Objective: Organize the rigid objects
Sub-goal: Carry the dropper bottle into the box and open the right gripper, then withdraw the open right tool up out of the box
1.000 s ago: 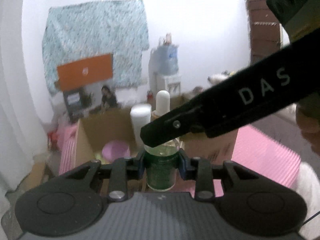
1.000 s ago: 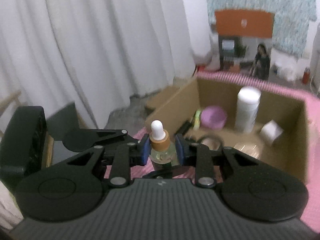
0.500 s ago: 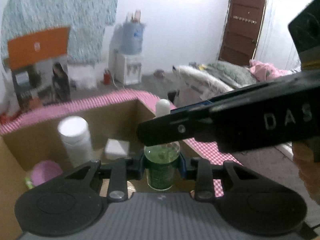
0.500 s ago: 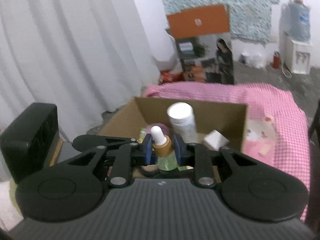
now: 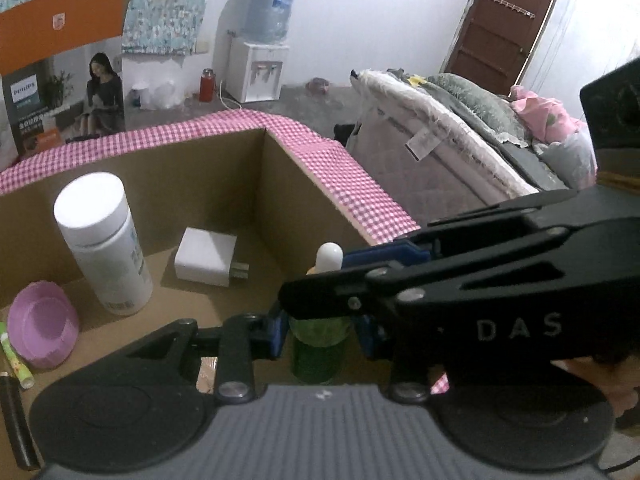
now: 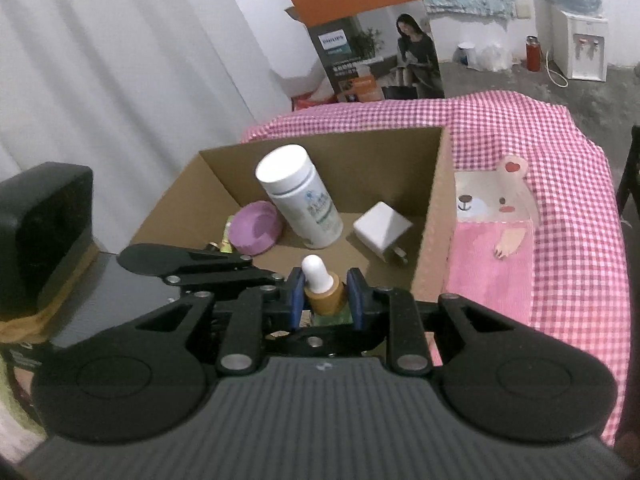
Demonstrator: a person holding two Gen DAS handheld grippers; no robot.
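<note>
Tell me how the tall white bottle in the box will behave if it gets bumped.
The white bottle stands upright, tall against a narrow base, so it would probably tip rather than slide. Round-bodied, it could then roll toward the purple bowl or the charger. It looks like rigid plastic, unlikely to break.

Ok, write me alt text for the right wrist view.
The right gripper is closed on the tan collar of a green dropper bottle, held above the near edge of an open cardboard box. Inside stand a white bottle, a purple bowl and a white charger; the box sits on pink checked cloth.
</note>
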